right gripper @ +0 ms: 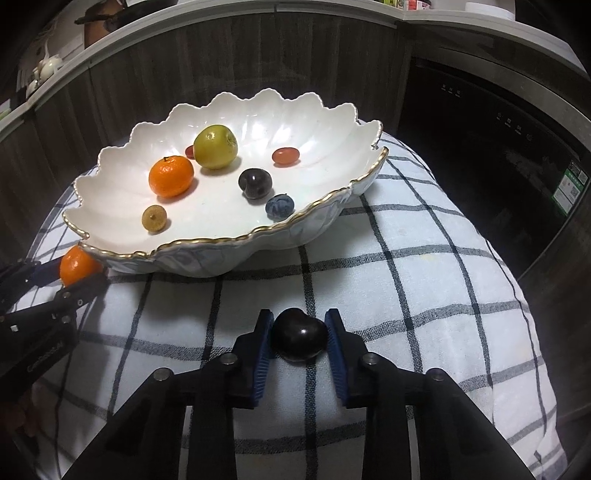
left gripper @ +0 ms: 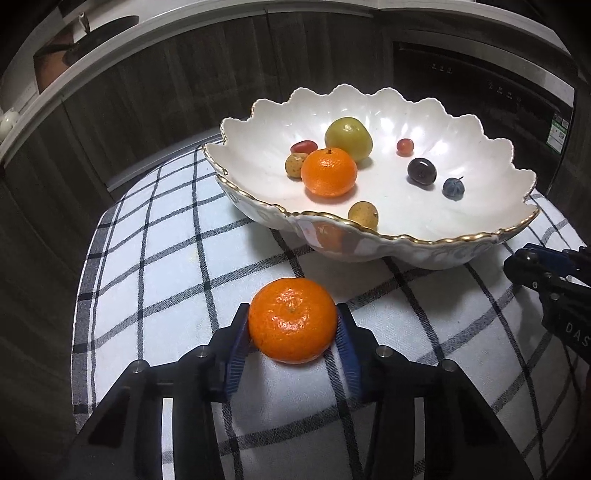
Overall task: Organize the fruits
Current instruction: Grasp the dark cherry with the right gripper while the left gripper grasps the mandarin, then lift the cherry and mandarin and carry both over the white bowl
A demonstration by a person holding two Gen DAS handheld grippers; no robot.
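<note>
An orange mandarin [left gripper: 292, 321] rests on the checked cloth in front of the white scalloped bowl [left gripper: 406, 236]. My left gripper [left gripper: 292, 309] is shut on it, one blue pad pressed to each side. A dark plum [right gripper: 300, 339] lies on the cloth to the right, and my right gripper [right gripper: 298, 314] is shut on it, pads touching both sides. The bowl [right gripper: 207, 242] holds another mandarin [right gripper: 170, 176], a green-yellow apple [right gripper: 215, 146], a dark plum [right gripper: 255, 183], a blueberry [right gripper: 279, 205] and several small fruits. The left gripper [right gripper: 74, 281] shows at the right wrist view's left edge.
A white cloth with dark checks [left gripper: 166, 266] covers the rounded surface under the bowl and drops off at its edges. Dark wooden cabinet fronts [left gripper: 147, 92] stand behind it, and a black appliance [right gripper: 498, 166] stands at the right. A counter edge [right gripper: 221, 14] runs above.
</note>
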